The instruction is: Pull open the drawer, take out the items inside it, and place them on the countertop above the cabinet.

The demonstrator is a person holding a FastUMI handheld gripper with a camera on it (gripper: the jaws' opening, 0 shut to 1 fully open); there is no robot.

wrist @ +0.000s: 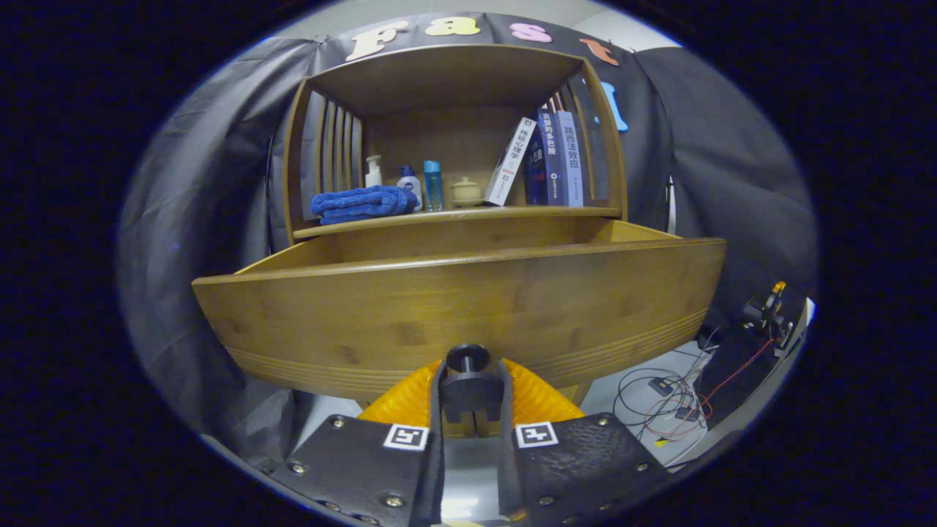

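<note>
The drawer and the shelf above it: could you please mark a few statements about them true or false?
1. The gripper is shut on the drawer's black knob. True: both fingers press on it.
2. The drawer is fully closed. False: it is pulled out, its side walls showing.
3. A folded blue towel lies on the shelf above the drawer. True.
4. The books stand beside the towel, touching it. False: they lean at the shelf's other end, with bottles and a small lidded jar between.
5. The drawer's contents are plain to see. False: its front hides the inside.
</note>
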